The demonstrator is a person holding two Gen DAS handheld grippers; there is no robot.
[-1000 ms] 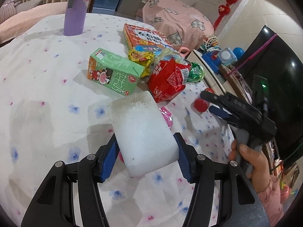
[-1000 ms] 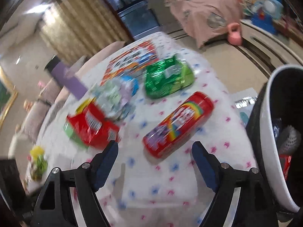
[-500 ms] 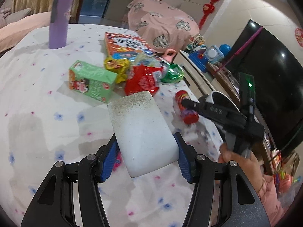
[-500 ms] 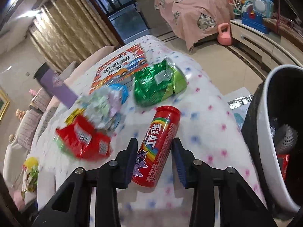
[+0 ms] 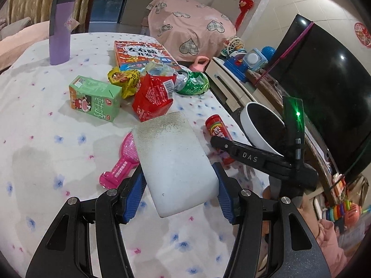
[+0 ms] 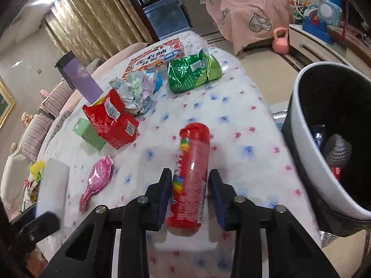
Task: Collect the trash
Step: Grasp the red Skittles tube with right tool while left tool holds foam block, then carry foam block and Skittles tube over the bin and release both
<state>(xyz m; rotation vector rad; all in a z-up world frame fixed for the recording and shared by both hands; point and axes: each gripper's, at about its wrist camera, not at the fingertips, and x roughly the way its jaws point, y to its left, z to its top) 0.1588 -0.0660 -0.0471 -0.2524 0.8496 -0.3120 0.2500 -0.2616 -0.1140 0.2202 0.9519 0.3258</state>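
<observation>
- The right hand-held gripper (image 6: 190, 197) has just been closing its jaws, and the red candy tube (image 6: 192, 176) now lies lengthwise between them, both blue pads against its sides, its capped end pointing away from the camera.
- From the left wrist view the same tube (image 5: 217, 131) shows beyond the black arm of the right tool, near the worktop's edge; whether it has left the cloth cannot be told.
- The left hand-held gripper (image 5: 179, 191) is clamped on a white foam block (image 5: 172, 162), a pad on each long side (the block's far end is speckled grey).
- The worktop (image 5: 34, 125) wears a white cloth with small blue and pink flowers.
- Trash on it: a green milk carton (image 5: 94, 97), a red snack bag (image 5: 153, 98), a yellow wrapper (image 5: 124, 78), a green foil bag (image 5: 193, 82) and crumpled pale paper (image 6: 136, 92), clustered together.
- A pink hairbrush (image 5: 121, 162) lies just beside the foam block, on its left.
- A colourful picture book (image 5: 141, 54) lies flat behind the cluster; a purple tumbler (image 5: 59, 27) stands upright at the far left.
- A white-rimmed bin (image 6: 310, 143) with a dark inside stands just off the worktop's right edge (some items already inside).
</observation>
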